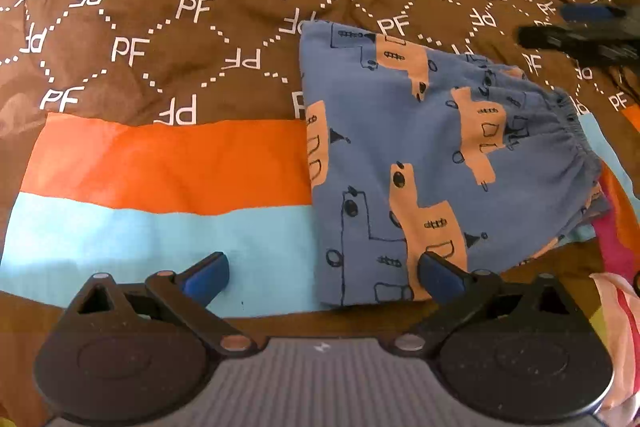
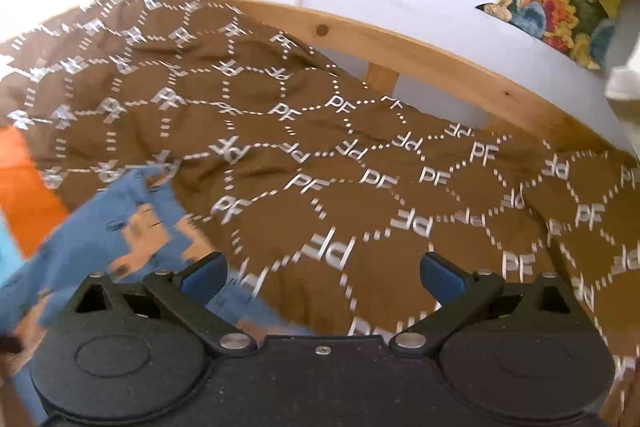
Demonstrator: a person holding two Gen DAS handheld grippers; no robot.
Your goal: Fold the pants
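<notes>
Blue cotton pants (image 1: 440,155) carry orange blocks and dark doodles; the brown quilted bedspread (image 1: 180,27) shows white PF hexagons, orange and light-blue stripes.

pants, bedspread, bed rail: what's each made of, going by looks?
Pants: soft matte knit, probably cotton jersey; it drapes limply and the elastic waistband gathers in fine puckers.
Bedspread: thin matte woven cloth, likely cotton or a blend; it creases sharply and the PF print sits flat.
Bed rail: light wood, seemingly pine with a clear or bare finish; knots and grain show.
</notes>
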